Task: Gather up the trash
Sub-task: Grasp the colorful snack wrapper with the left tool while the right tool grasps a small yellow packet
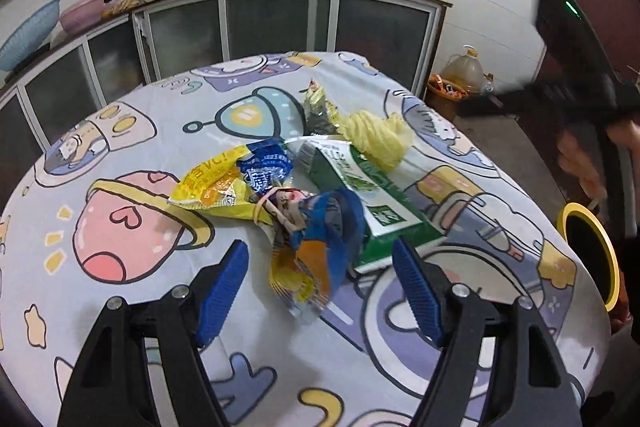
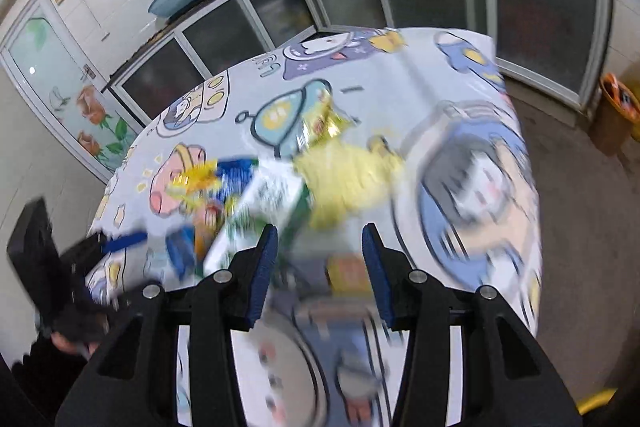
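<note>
A heap of trash lies mid-table on the cartoon tablecloth point(image 1: 132, 155). It holds a yellow wrapper point(image 1: 212, 191), a blue wrapper point(image 1: 266, 163), a blue and orange snack bag point(image 1: 316, 247), a green and white carton point(image 1: 368, 195), a crumpled pale yellow wad point(image 1: 376, 137) and a dark foil wrapper point(image 1: 320, 111). My left gripper point(image 1: 320, 291) is open, with the snack bag's near end lying between its blue pads point(image 1: 224, 287), untouched. My right gripper point(image 2: 320, 275) is open and holds nothing. It hangs over the table's near edge, short of the blurred carton point(image 2: 272, 203) and yellow wad point(image 2: 344, 179).
A black bin with a yellow rim point(image 1: 592, 251) stands by the table's right side, below a hand point(image 1: 580, 155) holding the other tool. An orange waste basket point(image 1: 444, 95) and an oil jug point(image 1: 468, 71) sit on the floor. Glass-door cabinets point(image 1: 276, 23) run behind the table.
</note>
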